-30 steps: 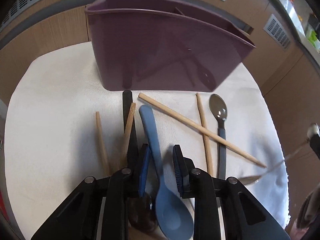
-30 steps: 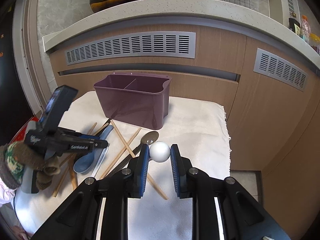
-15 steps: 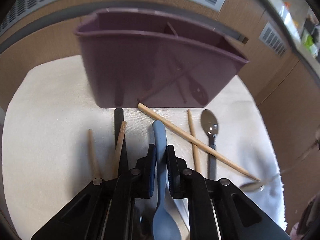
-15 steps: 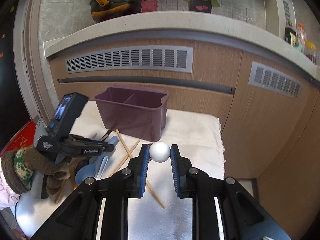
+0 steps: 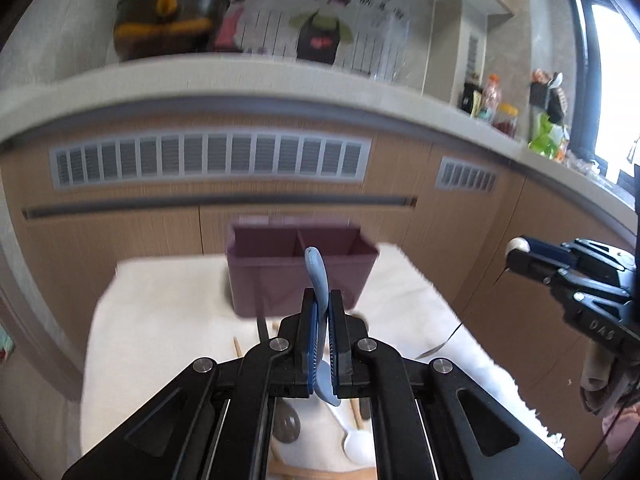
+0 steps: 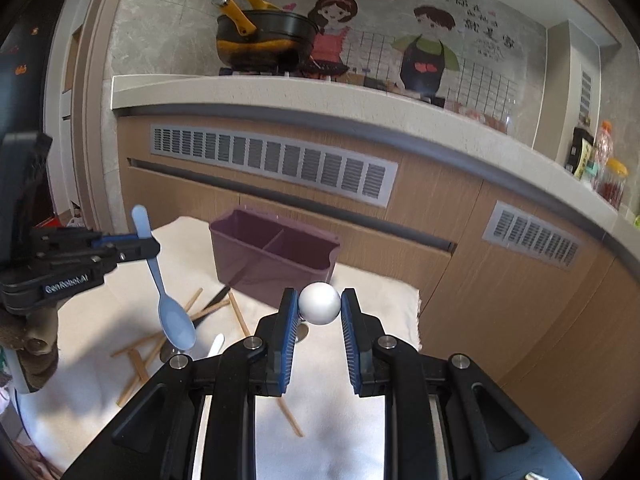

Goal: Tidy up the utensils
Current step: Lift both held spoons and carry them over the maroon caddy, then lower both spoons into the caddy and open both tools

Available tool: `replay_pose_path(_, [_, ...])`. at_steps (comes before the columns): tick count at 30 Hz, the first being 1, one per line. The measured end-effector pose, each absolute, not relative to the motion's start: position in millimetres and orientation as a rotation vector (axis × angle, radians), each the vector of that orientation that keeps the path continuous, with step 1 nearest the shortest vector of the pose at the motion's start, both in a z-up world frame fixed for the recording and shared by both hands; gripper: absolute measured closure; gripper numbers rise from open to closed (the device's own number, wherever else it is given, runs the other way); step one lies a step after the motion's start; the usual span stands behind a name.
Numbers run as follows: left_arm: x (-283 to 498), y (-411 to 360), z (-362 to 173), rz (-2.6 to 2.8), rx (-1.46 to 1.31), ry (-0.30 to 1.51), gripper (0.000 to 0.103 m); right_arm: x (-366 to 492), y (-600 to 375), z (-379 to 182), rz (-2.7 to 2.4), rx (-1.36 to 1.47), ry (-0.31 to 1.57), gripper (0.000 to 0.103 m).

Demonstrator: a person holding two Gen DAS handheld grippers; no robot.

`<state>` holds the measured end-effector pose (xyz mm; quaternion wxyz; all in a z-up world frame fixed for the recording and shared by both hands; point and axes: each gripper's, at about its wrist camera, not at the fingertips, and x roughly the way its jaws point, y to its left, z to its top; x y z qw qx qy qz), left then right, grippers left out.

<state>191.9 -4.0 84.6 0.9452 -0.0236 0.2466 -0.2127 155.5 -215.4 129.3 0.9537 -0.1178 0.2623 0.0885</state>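
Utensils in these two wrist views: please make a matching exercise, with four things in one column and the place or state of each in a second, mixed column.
Things:
1. blue spoon
2. white ball
3. purple caddy
4. chopsticks

Places or states:
A. lying crossed on the white cloth
B. standing on the cloth, two compartments
C. clamped in the left gripper, bowl hanging down
D. between the pads of the right gripper

Pairs: 1-C, 2-D, 3-B, 4-A
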Motion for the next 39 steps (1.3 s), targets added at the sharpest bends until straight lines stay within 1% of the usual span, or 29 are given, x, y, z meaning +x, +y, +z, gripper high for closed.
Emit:
replay_pose_path(3, [198.1, -6.0, 121.5, -0.433, -0.014, 0.436, 0.098, 161.5, -209.7, 155.2, 0.175, -0.268, 0.491, 0.082])
replay_pose_path(9, [226.9, -15.4, 199.2, -0.395, 0.067, 0.319, 0.098, 197.8, -202.1, 232.4, 0.129, -0.323, 0.378, 0.082])
replay_pose_path(11, [243.1, -20.7, 211.6, -0.379, 0.094, 0.306, 0.098, 216.1, -198.3, 245.4, 0.127, -0.336, 0.374, 0.082])
replay_pose_path(14, [267.6, -22.9, 214.8, -0.368, 0.100, 0.309, 0.098, 242.8, -192.9, 249.4, 0.097, -0.368, 0.370, 0.082])
replay_pose_path(19, [315.4, -29.3, 185.0, -0.371, 0.110, 0.373, 0.098, 293.9, -184.7, 220.1, 0.093, -0.403, 0.441, 0.082])
replay_pose_path(26, [370.0, -31.8, 111.9, -0.388, 0.044, 0.527, 0.098, 352.8, -182.6, 137.4, 0.120, -0.384, 0.635, 0.083])
replay_pose_path(31, [395.2, -32.9, 71.7, -0.403, 0.011, 0.626, 0.096, 374.8, -187.9, 95.0, 0.167, -0.330, 0.744, 0.082])
replay_pose_path(32, [398.4, -30.8, 65.8, -0.402, 0.001, 0.638, 0.092, 374.2, -189.0, 87.8, 0.186, -0.310, 0.762, 0.082])
replay_pose_path(33, [400.4, -29.2, 60.8, -0.399, -0.013, 0.649, 0.081, 376.0, -191.9, 83.1, 0.208, -0.283, 0.785, 0.081])
replay_pose_path(34, [400.8, -27.6, 57.6, -0.399, -0.026, 0.653, 0.073, 379.1, -193.2, 80.4, 0.219, -0.261, 0.804, 0.074])
replay_pose_path(35, [399.4, -23.9, 55.2, -0.400, -0.047, 0.651, 0.058, 378.6, -197.6, 78.7, 0.223, -0.229, 0.818, 0.069])
replay_pose_path(36, [395.9, -20.6, 54.8, -0.400, -0.064, 0.643, 0.049, 376.0, -201.2, 79.2, 0.221, -0.209, 0.814, 0.060])
replay_pose_path(37, [392.5, -17.6, 55.6, -0.400, -0.074, 0.632, 0.048, 372.6, -204.1, 80.6, 0.215, -0.199, 0.802, 0.051])
replay_pose_path(38, [385.6, -15.0, 57.2, -0.390, -0.075, 0.616, 0.046, 367.1, -207.5, 83.6, 0.207, -0.193, 0.782, 0.048])
replay_pose_path(39, [380.9, -13.3, 59.4, -0.379, -0.071, 0.604, 0.043, 357.6, -211.0, 88.4, 0.195, -0.191, 0.751, 0.041])
